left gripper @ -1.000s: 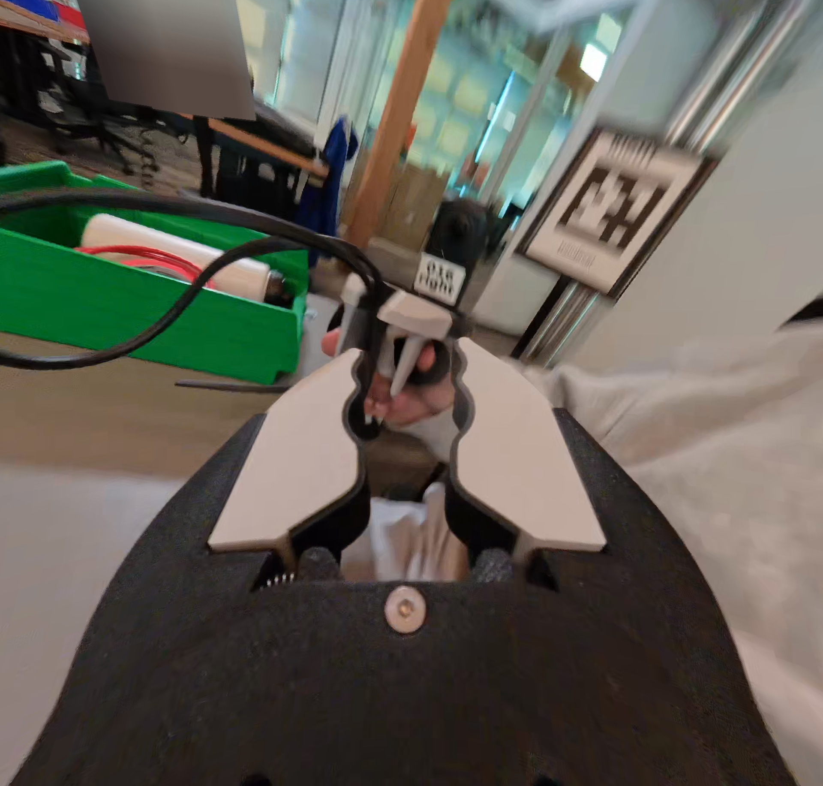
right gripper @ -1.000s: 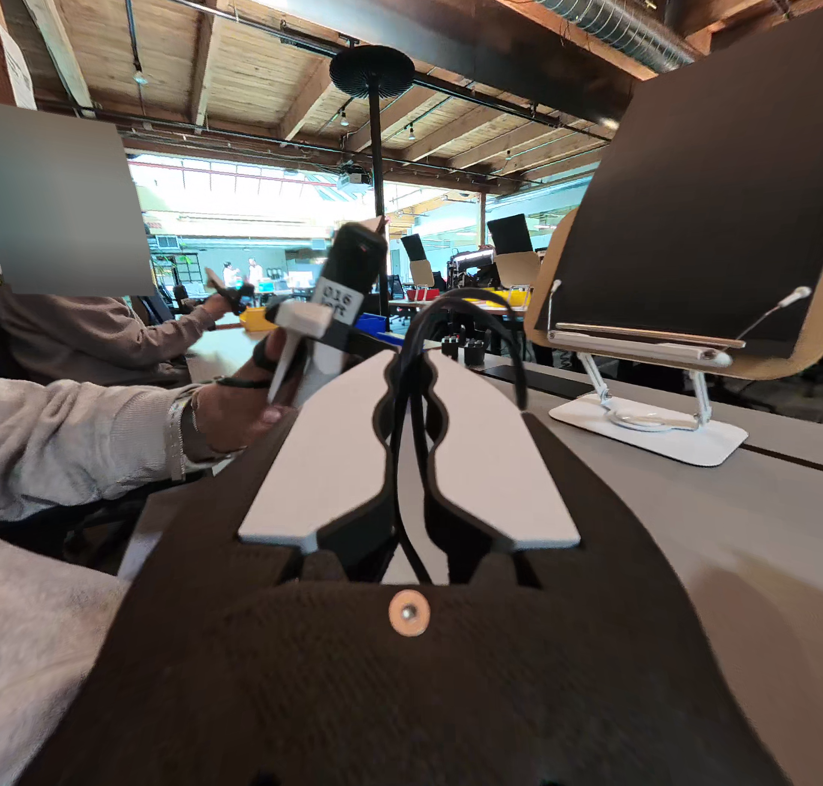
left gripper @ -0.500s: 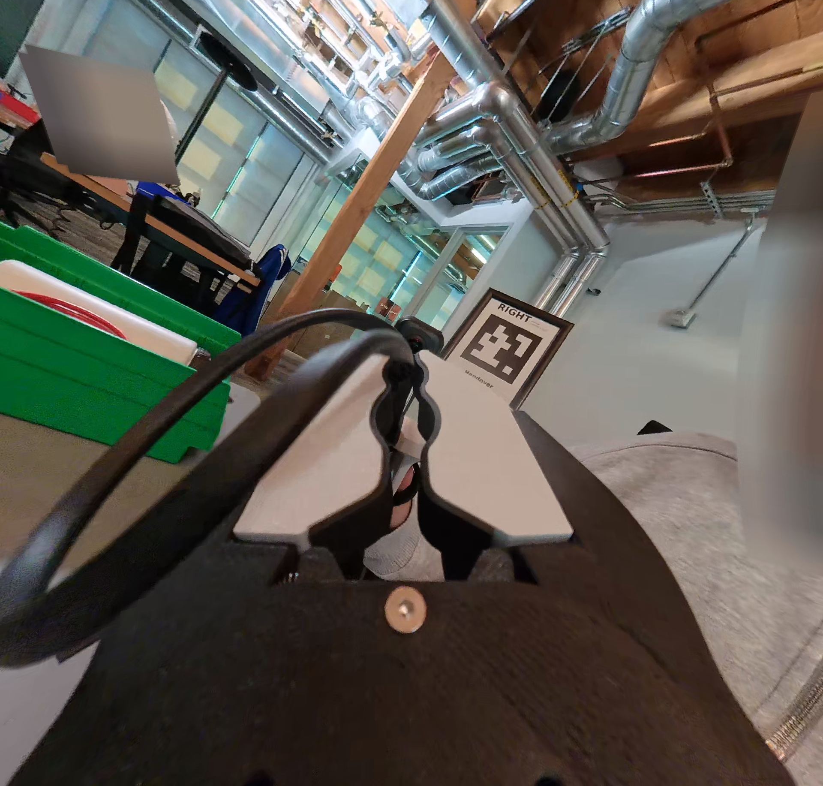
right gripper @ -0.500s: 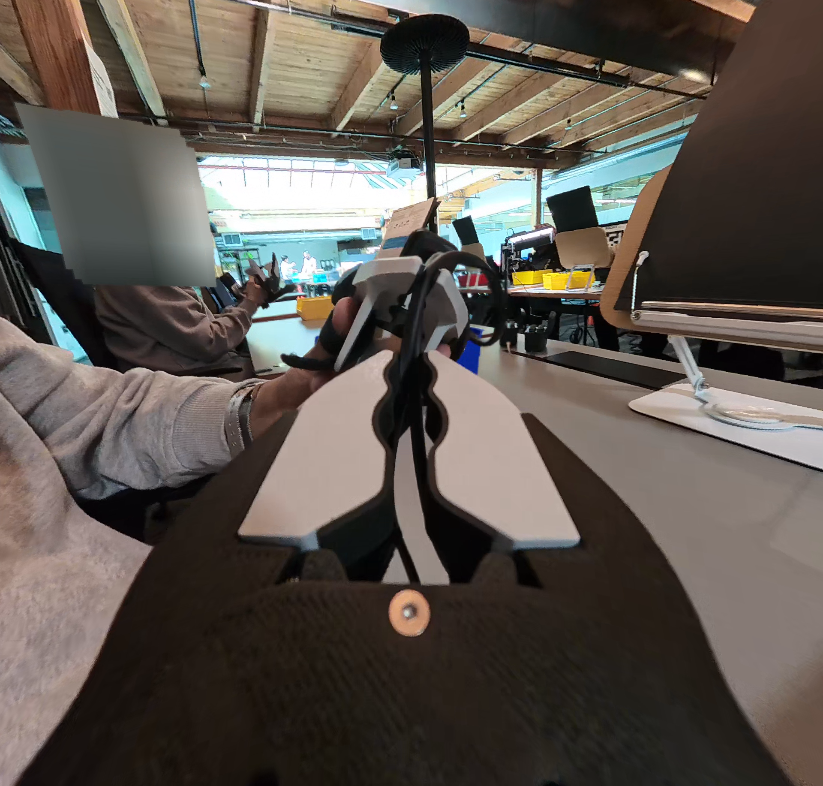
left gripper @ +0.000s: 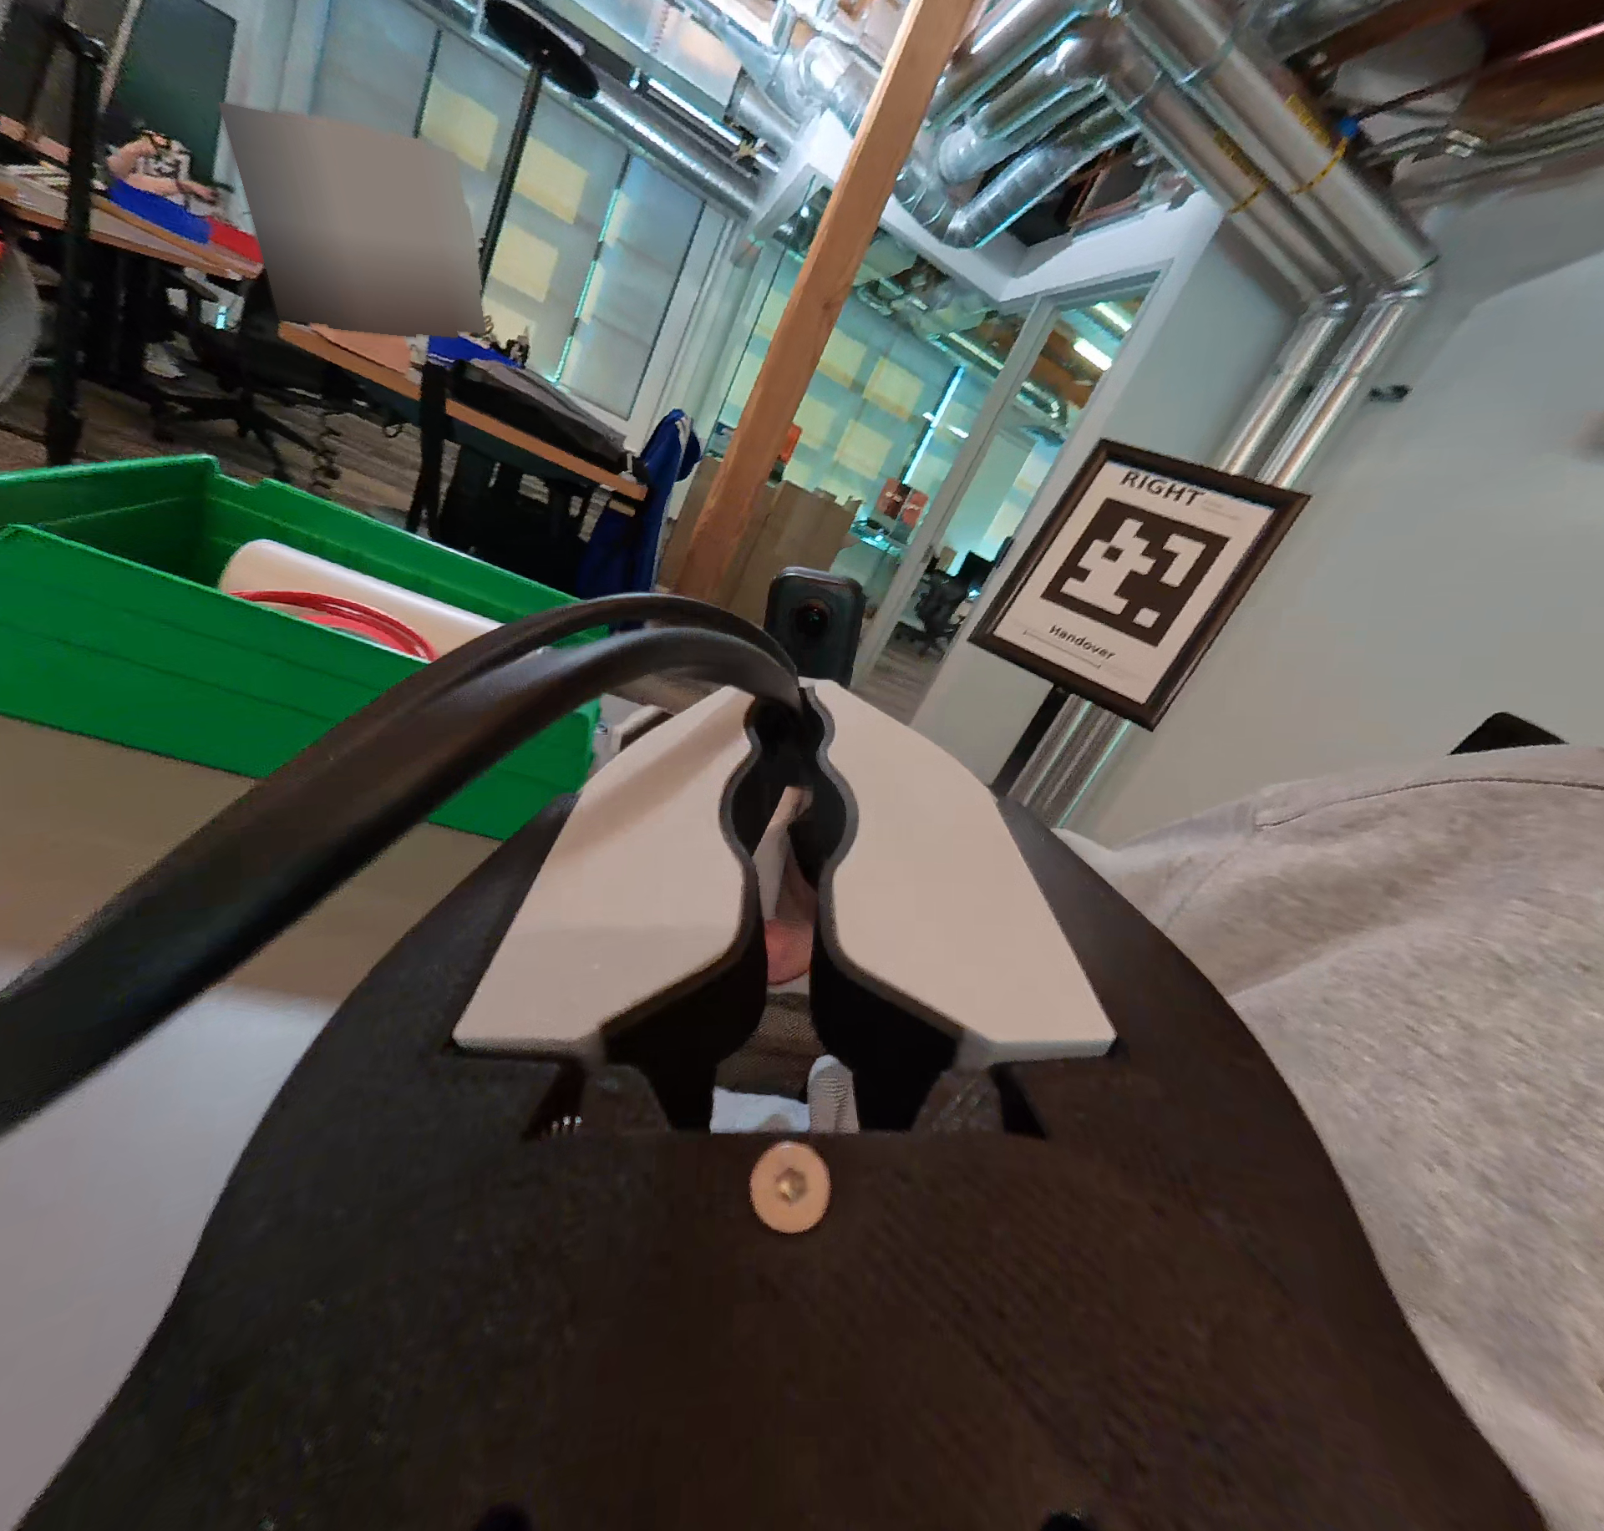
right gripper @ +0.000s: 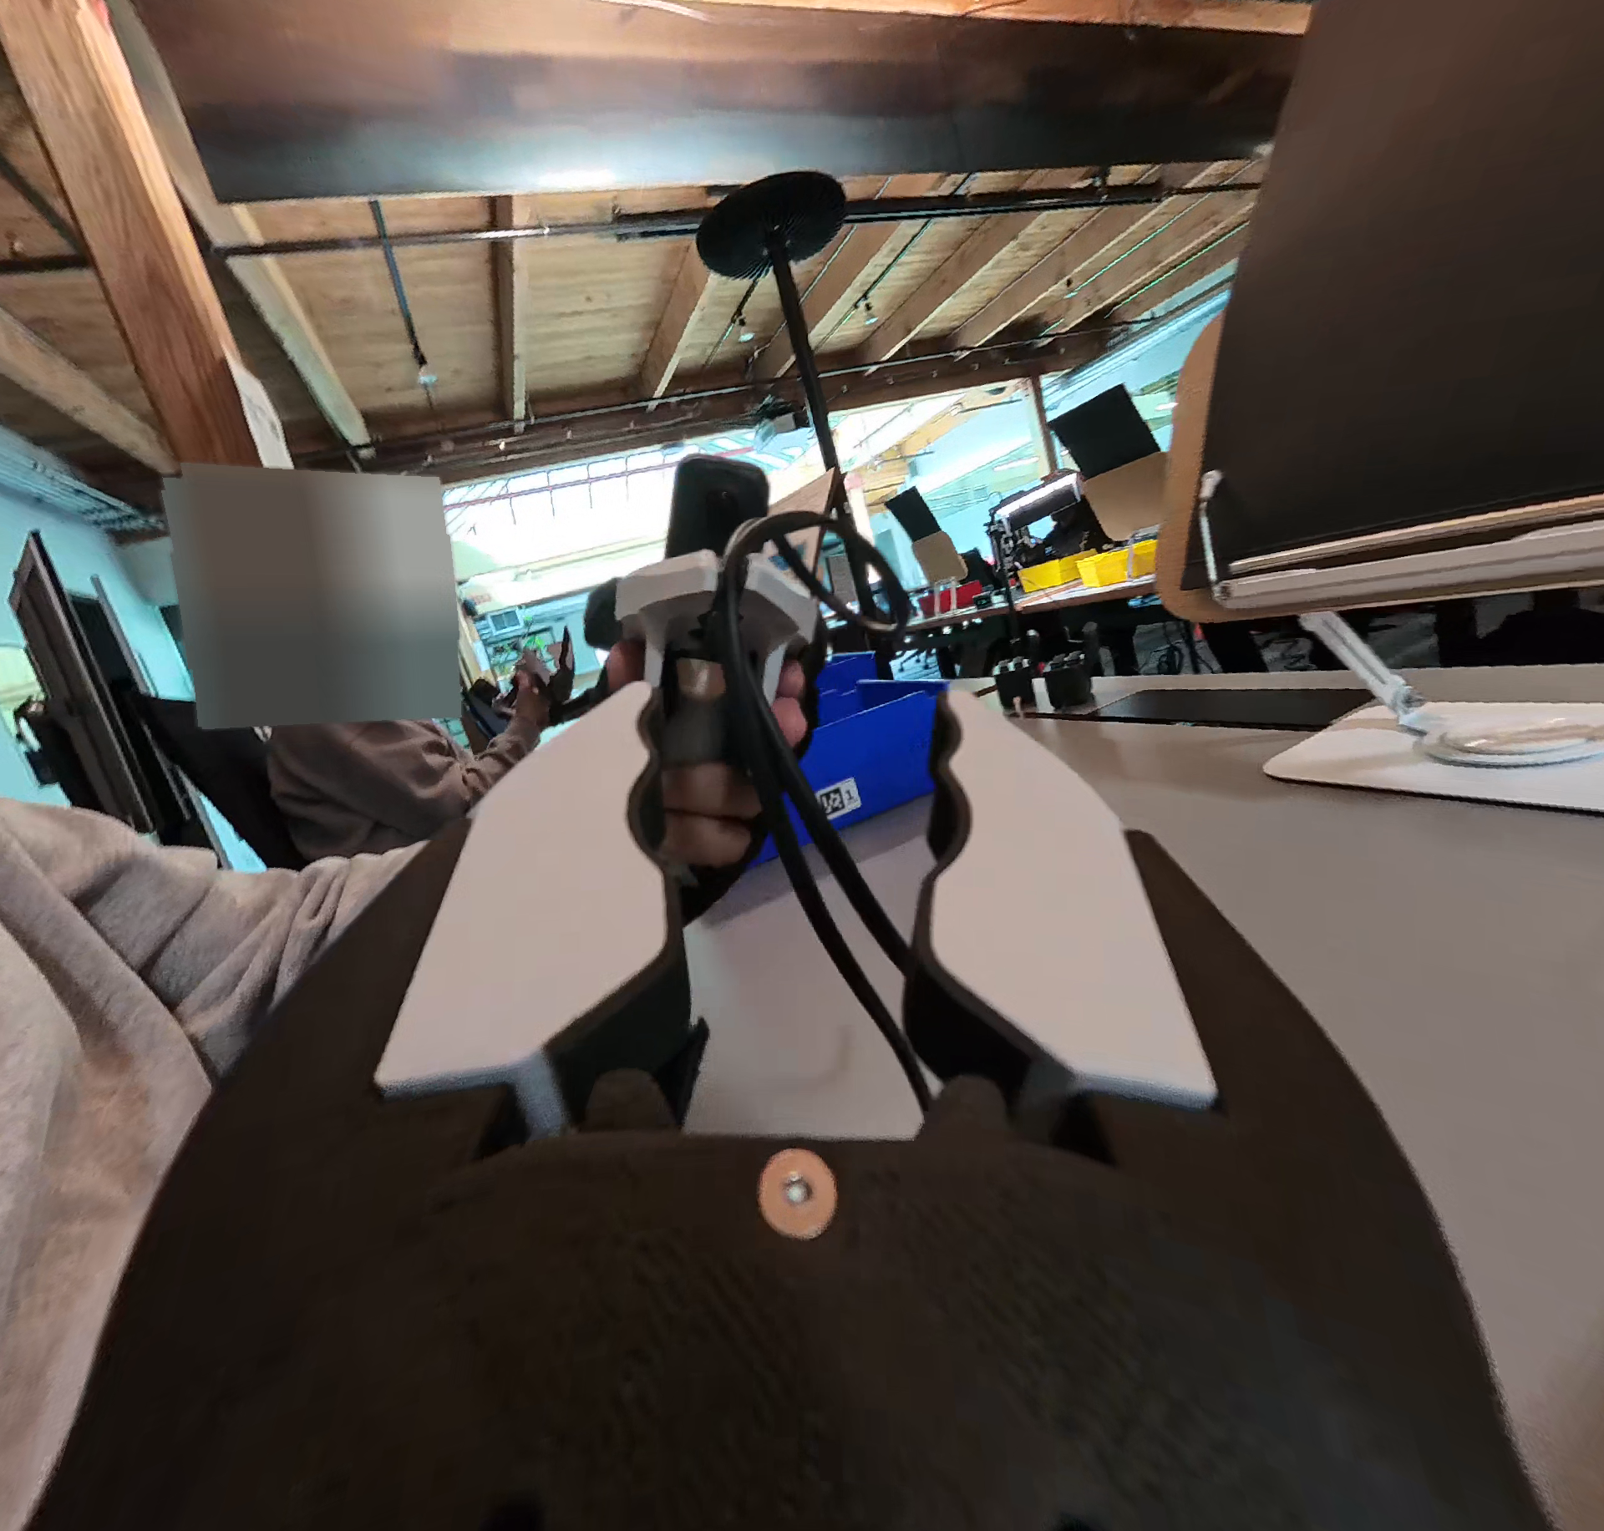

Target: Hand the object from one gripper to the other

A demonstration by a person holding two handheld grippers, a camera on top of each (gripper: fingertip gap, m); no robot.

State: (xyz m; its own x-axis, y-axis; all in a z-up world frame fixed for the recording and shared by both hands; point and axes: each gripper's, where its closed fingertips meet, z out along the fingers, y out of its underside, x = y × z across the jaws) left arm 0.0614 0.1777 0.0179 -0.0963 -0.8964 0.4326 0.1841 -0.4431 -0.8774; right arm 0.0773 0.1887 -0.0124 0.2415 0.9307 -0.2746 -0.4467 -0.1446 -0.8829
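Scanning the left wrist view from its left edge, we saw a green bin [left gripper: 174, 648] at nine o'clock with a white roll [left gripper: 347, 591] and a red cord [left gripper: 364, 617] inside it, standing on the grey table [left gripper: 104, 804]. From there a doubled black cable [left gripper: 417, 734] arched across toward twelve o'clock of our left gripper [left gripper: 788, 721], whose tips were pressed together on it. Past those tips, at twelve o'clock, stood the small camera of the other tool. Farther on, at two o'clock, a framed black-and-white marker sign [left gripper: 1137, 582] stood on a stand, and a grey sleeve [left gripper: 1389, 969] filled the three o'clock side.

Moving across the right wrist view, we saw the grey sleeve [right gripper: 113, 951] at nine o'clock and a seated person in a brown top [right gripper: 382, 786] behind it. At twelve o'clock the left gripper [right gripper: 716, 608] faced us, closed on the black cable [right gripper: 781, 769], with a hand [right gripper: 720, 760] wrapped around its grip. The cable looped above it and ran down between the fingers of our right gripper [right gripper: 792, 713], which stood wide apart and did not pinch it; near its base the cable lay beside the right-hand finger. A blue bin [right gripper: 877, 739] sat at one o'clock on the table [right gripper: 1345, 925], and a white stand [right gripper: 1458, 756] carrying a dark board [right gripper: 1423, 231] stood at two o'clock.
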